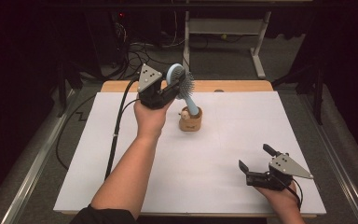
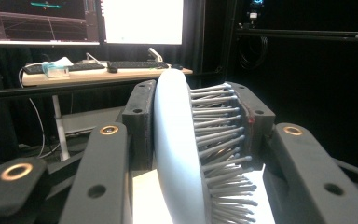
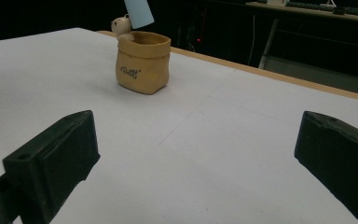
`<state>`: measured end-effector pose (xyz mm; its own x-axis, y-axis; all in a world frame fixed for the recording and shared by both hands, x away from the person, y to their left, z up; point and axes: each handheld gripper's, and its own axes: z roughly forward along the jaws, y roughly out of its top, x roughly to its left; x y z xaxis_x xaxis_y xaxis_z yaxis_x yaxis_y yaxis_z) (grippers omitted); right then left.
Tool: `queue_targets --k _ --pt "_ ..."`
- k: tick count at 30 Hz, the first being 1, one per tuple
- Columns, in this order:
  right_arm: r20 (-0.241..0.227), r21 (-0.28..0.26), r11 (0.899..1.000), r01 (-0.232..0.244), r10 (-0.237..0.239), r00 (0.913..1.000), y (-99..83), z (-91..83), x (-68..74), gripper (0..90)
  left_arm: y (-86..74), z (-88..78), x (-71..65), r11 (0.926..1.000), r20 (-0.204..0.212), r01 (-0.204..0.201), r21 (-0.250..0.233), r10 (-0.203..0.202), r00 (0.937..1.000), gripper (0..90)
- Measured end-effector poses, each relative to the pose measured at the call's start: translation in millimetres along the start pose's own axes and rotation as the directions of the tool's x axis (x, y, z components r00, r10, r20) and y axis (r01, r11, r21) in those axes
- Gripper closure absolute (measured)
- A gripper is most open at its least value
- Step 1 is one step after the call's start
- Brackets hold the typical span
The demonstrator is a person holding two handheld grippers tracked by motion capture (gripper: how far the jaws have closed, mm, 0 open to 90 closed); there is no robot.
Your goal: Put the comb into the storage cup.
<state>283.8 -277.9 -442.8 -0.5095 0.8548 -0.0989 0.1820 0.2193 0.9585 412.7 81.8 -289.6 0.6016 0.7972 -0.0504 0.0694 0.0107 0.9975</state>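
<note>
In the left gripper view, the head of a pale blue hairbrush is seen clamped between the jaws of the left claw, one pad on its smooth back, the other on its bristles; the handle is cut off below. In the high view, the handle end is seen inside a small tan pot on the white worktop, its tip hidden. The right claw is held wide and empty, well apart near the worktop's near right corner. The pot's lettering, seen in the right gripper view, is illegible.

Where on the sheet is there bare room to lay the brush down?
Bare: sheet between pot and right gripper, plus the far right beyond the pot. Crowded: around the pot, where the left gripper holds the brush.
</note>
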Motion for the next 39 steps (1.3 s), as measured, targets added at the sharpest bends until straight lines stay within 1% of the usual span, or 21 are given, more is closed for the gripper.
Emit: queue_targets --k 7,15,20,23,25,30,36,39 --pt "-0.001 0.000 1.000 0.002 -0.002 1.0000 0.0 0.7 0.2 0.0 -4.8 5.9 2.0 1.0000 -0.008 0.001 0.007 -0.001 1.0000 57.5" --pt "0.000 -0.001 1.000 -0.003 0.003 1.0000 0.0 -0.4 -0.4 0.0 -10.8 12.6 2.4 0.9997 -0.013 -0.008 0.024 0.009 0.9999 57.4" --pt "-0.001 -0.003 1.000 -0.002 0.002 1.0000 -0.1 -0.5 -0.4 0.0 -16.1 16.1 2.8 0.9995 -0.013 -0.005 0.032 0.005 0.9999 57.4" --pt "-0.002 -0.001 1.000 -0.002 0.002 1.0000 0.0 -0.6 -0.5 0.0 -19.5 17.9 3.8 0.9992 -0.010 0.007 0.038 -0.006 0.9999 57.3" --pt "-0.001 -0.003 1.000 -0.001 0.001 1.0000 -0.3 -0.3 -0.4 0.0 -21.1 19.2 4.1 0.9992 -0.016 0.009 0.039 -0.008 0.9998 57.3" --pt "-0.002 -0.004 1.000 -0.002 0.002 1.0000 -0.3 -0.4 -0.2 0.0 -24.4 22.8 5.0 0.9986 -0.020 0.000 0.053 0.001 0.9998 57.3" --pt "-0.005 -0.002 1.000 -0.004 0.004 1.0000 -0.5 -0.5 -0.8 0.0 -27.8 25.8 6.8 0.9983 -0.028 0.007 0.058 -0.005 0.9996 57.4" --pt "-0.005 -0.001 1.000 -0.004 0.004 1.0000 -0.6 -0.4 -0.8 0.0 -30.1 27.9 7.4 0.9979 -0.026 0.008 0.064 -0.006 0.9996 57.4"
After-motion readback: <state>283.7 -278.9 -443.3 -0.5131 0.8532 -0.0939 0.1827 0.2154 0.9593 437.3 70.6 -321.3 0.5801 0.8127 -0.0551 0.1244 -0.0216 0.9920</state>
